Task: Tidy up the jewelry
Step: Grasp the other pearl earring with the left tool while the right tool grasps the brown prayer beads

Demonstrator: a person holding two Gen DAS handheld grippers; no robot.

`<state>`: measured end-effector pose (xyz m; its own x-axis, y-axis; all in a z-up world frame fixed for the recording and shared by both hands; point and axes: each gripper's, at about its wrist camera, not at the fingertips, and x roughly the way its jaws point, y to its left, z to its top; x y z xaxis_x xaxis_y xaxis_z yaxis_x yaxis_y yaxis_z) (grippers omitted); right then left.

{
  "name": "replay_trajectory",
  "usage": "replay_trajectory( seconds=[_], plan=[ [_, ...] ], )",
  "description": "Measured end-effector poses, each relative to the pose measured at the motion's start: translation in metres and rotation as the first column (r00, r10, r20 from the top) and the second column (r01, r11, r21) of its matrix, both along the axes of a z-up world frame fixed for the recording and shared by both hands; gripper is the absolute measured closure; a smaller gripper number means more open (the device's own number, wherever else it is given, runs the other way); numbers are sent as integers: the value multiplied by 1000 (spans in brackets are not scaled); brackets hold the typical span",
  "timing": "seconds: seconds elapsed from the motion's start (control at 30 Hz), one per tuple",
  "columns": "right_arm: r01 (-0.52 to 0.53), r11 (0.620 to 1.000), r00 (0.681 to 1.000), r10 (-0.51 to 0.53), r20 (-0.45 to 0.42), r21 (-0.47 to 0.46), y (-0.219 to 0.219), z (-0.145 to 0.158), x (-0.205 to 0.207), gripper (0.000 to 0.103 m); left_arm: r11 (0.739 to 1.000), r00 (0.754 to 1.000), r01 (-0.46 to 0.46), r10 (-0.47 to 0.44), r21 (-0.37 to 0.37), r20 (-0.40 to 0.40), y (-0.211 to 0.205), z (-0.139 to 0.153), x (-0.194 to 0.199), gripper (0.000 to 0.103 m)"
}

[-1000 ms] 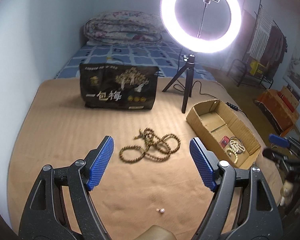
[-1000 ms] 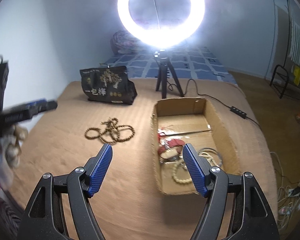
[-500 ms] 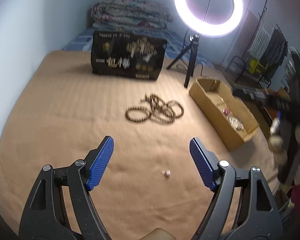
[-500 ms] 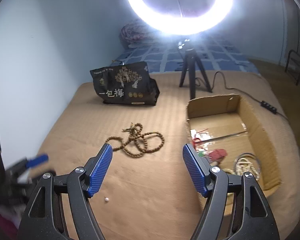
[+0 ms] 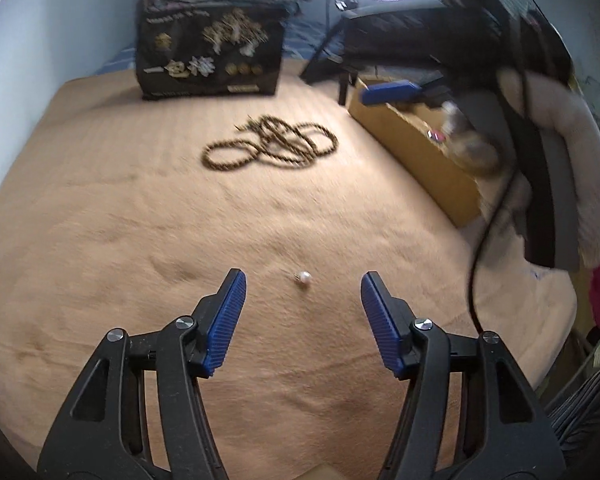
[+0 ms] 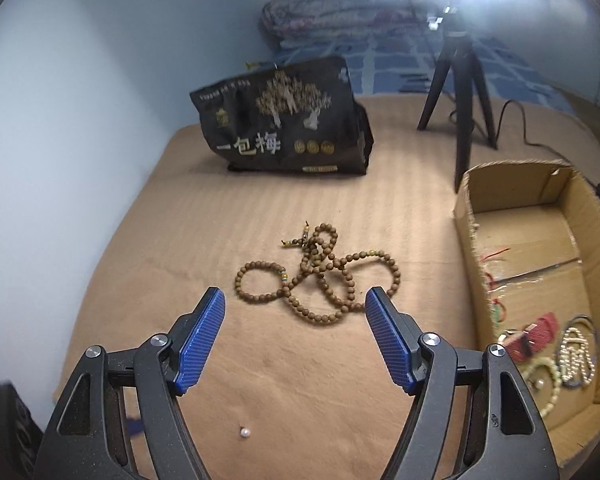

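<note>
At 12 o'clock betw. wide-open left gripper (image 5: 302,304) jaws, tiny pearl (image 5: 303,278) on bed: light, slippery, rolls; pinch its middle.

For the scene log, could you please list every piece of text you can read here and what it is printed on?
"一包梅": large pale characters on the front of the black bag.
Small line along the black bag's top edge: too small to read.
Small label at its bottom edge: too blurred to read.
Nothing else carries text.
</note>
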<state>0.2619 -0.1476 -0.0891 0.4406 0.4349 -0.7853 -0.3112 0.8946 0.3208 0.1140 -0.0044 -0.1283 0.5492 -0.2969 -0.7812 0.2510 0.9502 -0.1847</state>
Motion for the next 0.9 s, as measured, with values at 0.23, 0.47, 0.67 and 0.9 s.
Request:
replay_trajectory(
  seconds=[0.23,0.47,0.67,0.9],
  plan=[
    [5,1000,995,-4,-99,9,7,-32,27,31,999,999,33,-33,13,-15,-13,-13,6,50],
    [-3,1000,990,1,-138,-10,19,-56,45,35,999,999,27,-26,19,-26,-9,-19,14,58],
    [9,1000,989,-12,-148,-24,26,-70,55,41,998,998,43,-42,35,-40,-14,-26,20,67],
    [12,999,989,-17,-149,-35,36,-80,63,43,998,997,42,-39,47,-61,-17,-38,26,70]
  ],
)
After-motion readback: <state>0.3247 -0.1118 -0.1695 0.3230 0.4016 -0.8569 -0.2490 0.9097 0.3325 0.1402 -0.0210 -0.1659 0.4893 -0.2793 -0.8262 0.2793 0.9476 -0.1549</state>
